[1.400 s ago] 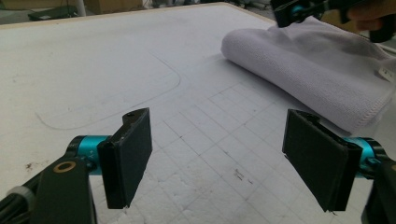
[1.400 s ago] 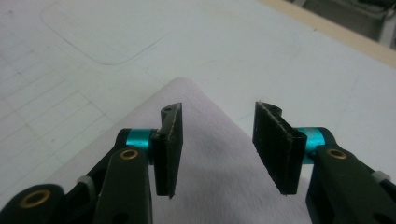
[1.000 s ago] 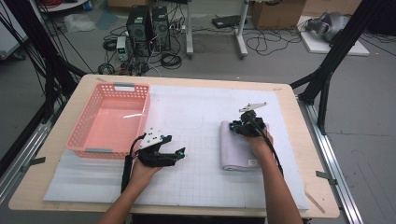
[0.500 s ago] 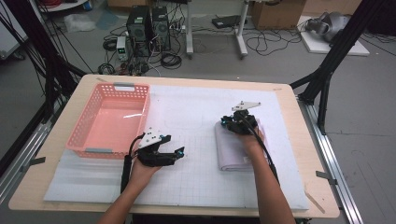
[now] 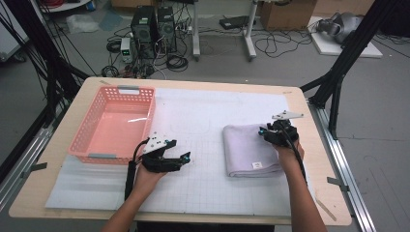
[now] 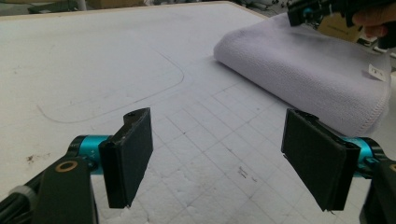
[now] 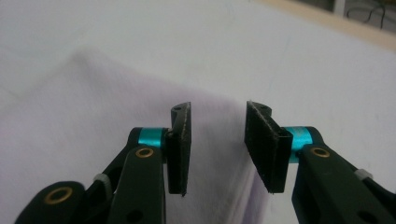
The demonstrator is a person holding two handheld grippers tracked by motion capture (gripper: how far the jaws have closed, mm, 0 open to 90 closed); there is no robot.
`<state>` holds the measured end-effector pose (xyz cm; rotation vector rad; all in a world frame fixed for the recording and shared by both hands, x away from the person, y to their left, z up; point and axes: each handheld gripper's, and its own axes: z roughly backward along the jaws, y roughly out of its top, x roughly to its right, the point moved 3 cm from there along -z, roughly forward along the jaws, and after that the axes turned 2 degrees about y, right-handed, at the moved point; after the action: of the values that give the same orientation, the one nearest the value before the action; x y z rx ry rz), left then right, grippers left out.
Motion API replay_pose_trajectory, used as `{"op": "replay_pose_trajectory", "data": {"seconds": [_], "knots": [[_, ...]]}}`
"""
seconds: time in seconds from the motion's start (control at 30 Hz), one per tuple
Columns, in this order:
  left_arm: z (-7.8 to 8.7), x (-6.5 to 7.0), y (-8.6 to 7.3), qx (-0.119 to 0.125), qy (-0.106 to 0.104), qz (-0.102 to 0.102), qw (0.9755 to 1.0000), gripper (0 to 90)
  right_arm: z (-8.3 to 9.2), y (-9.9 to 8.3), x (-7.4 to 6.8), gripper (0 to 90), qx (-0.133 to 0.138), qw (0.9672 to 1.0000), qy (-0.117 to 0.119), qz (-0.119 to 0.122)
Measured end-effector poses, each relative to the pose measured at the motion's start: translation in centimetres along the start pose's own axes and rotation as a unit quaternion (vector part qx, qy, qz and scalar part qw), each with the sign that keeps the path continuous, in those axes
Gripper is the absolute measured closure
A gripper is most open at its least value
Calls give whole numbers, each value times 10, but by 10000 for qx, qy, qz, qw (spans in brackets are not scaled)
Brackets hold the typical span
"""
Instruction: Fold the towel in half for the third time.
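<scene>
Two grippers are over the table, and the folded towel (image 5: 251,150) lies much closer to one of them. It rests flat on the white mat (image 5: 203,193), right of centre, its long axis running from the near edge toward the far edge, with the small label at its near right corner. The right gripper (image 5: 271,134) hangs over the towel's far right edge; its jaws have just been opening and stand partly apart with nothing between them, the cloth just beneath and beyond the tips in the right gripper view (image 7: 217,140). The left gripper (image 5: 180,157) sits well apart from the towel, to its left, jaws wide apart and empty (image 6: 224,158), pointing across the mat toward the towel's long left side. The pink basket (image 5: 82,150) stands at the far left, beyond the left gripper. Judging by this layout, the right hand is the nearer for any grasp along the right edge, while the left would need to travel rightward to meet the fold.
</scene>
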<state>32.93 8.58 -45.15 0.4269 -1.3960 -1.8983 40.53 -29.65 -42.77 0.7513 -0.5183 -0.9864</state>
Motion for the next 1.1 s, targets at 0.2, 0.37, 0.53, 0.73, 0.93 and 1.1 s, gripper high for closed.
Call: {"op": "replay_pose_trajectory", "data": {"seconds": [0.2, 0.37, 0.53, 0.73, 0.93, 1.1], "knots": [[0, 0, 0, -12, -11, -4, 10000, 253, -2, -32, 15, 694, -264, 9981, -272, -481], [0, 1, 0, -16, 2, -2, 10000, 253, 17, -36, 14, 668, 102, 9980, -243, -580], [1, 0, 1, 70, -20, 5, 10000, 252, 45, -49, 10, 633, 540, 9955, 73, -773], [3, 0, 4, 281, -53, -24, 9996, 258, 50, -70, -4, 652, 365, 9946, 573, -789], [4, -1, 5, 331, -82, -26, 9994, 257, 58, -75, -6, 861, 402, 9900, 881, -1028], [5, -2, 5, 325, -65, 14, 9994, 259, 79, -75, -7, 862, 420, 9949, 424, -812]]}}
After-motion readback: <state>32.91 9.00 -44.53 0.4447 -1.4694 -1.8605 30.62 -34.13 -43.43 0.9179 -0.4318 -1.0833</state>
